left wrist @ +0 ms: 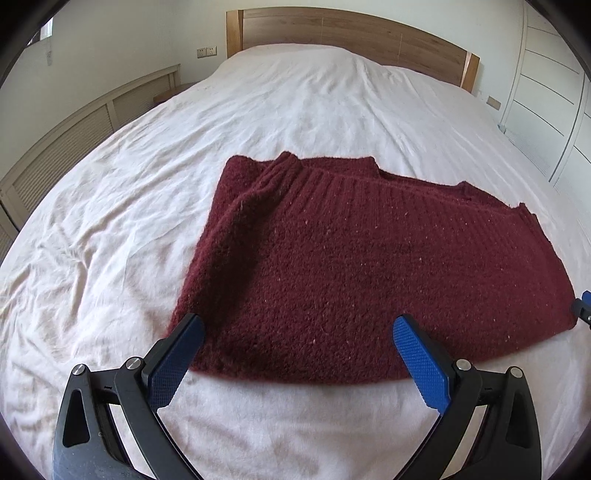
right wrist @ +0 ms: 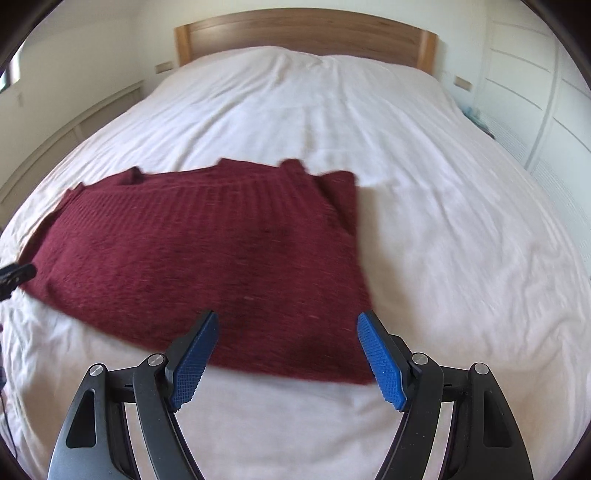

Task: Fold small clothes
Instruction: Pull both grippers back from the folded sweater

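on the bed (left wrist: 295,92), motion blur smears the folded sweater's (right wrist: 207,258) far edge.

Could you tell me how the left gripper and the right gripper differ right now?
The left gripper faces the sweater's near left corner; the right gripper faces its near right corner. The left gripper's jaws stand wider apart than the right's. The left view is sharp, the right blurred. Both are open, blue-padded, holding nothing, over the white sheet.

left wrist: low, facing headboard (left wrist: 351,27) | right wrist: same | shared: sweater (left wrist: 369,277)
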Tool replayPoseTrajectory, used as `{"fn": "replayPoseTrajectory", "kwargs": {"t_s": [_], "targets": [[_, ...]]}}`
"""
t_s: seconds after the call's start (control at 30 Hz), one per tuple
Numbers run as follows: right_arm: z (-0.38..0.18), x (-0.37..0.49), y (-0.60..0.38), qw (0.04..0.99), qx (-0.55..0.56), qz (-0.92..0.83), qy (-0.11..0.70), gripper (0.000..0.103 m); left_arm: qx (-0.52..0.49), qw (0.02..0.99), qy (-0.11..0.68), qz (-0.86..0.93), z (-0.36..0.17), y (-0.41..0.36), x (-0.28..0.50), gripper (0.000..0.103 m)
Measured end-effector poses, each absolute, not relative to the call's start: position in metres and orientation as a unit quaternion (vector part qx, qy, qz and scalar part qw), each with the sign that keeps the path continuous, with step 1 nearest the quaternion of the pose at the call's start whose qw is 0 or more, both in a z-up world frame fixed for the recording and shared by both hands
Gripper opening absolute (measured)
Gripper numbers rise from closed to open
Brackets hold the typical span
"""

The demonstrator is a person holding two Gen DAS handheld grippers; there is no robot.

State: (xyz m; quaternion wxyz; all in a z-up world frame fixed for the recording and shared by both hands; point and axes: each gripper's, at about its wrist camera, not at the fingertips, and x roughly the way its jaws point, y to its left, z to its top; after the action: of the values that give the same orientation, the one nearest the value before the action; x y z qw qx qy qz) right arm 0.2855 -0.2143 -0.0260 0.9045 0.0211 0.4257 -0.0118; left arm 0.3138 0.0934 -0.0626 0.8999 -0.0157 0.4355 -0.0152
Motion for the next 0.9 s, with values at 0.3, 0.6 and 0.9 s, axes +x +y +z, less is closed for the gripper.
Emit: {"fn": "replayPoseTrajectory", "kwargs": {"t_s": [0.3,0.6,0.9], "targets": [[-0.061,0.307,-0.2,0.89,0.025,-0.005,0.456,0.078,0.001,0.886,0.464,-0.005,-0.091,0.104,0.319,0.101],[-0.055,0.273,-0.23,0.89,0.022,-0.032,0.455,0.078,-0.053,0.892,0.448,-0.014,-0.073,0.114,0.298,0.101],[-0.043,0.23,-0.238,0.895,0.039,-0.033,0.444,0.078,-0.17,0.882,0.435,-0.06,-0.055,0.144,0.267,0.101]]}}
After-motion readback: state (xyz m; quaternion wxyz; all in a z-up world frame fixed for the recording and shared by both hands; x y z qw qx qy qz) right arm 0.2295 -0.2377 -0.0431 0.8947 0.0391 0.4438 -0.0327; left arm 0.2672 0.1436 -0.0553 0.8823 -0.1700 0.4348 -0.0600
